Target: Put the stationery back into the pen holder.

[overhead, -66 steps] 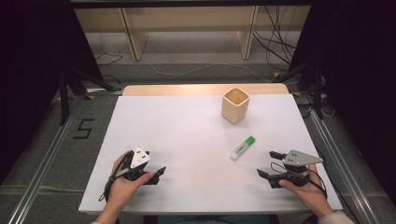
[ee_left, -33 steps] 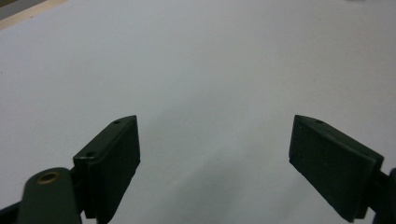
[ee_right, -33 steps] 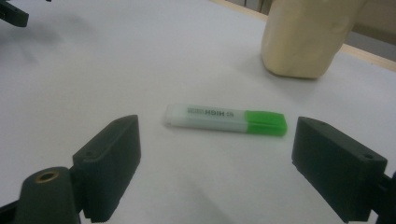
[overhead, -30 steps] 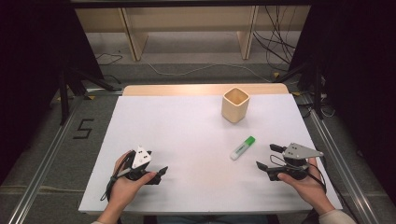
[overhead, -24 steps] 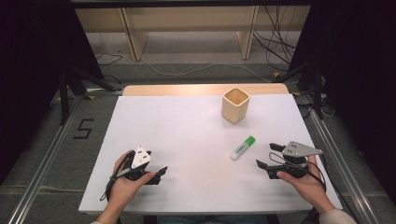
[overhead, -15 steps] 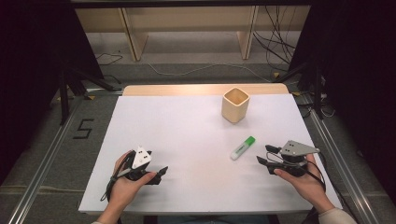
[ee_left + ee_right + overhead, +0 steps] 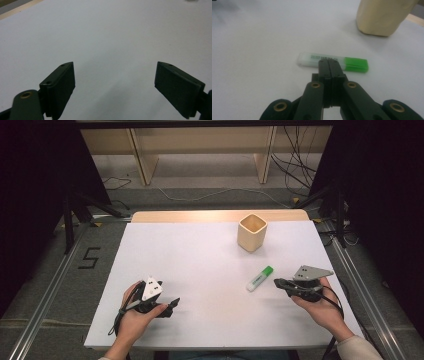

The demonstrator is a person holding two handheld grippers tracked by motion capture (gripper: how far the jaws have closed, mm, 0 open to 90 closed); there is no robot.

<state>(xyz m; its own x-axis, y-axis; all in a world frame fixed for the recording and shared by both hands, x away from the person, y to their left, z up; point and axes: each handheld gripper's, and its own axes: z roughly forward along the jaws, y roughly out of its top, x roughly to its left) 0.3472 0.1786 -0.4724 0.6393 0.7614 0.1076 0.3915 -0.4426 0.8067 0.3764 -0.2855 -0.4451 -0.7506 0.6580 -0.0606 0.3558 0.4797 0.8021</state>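
White tabletop, bare across most of its surface. Beige square cup upright toward the far right; in the right gripper view the same cup stands beyond the marker and well apart from it.

Left hand-held gripper low at the near left, jaws spread wide with nothing but bare surface between them in the left gripper view. Well apart from the marker.

Right hand-held gripper at the near right, jaws just closed and now pressed flat together, nothing between them. Tips just beside the marker, on its near right side; contact not determinable.

Green-capped marker flat on the tabletop, right of centre, between cup and right hand-held gripper. Long axis diagonal in the high view, green cap toward the cup, clear end toward the person. From the right gripper view the marker lies crosswise directly ahead of the shut tips, cap to the right.

Judgement: right hand far nearer. Approach already square to the long axis; jaws need reopening to straddle the barrel before any pick-up.
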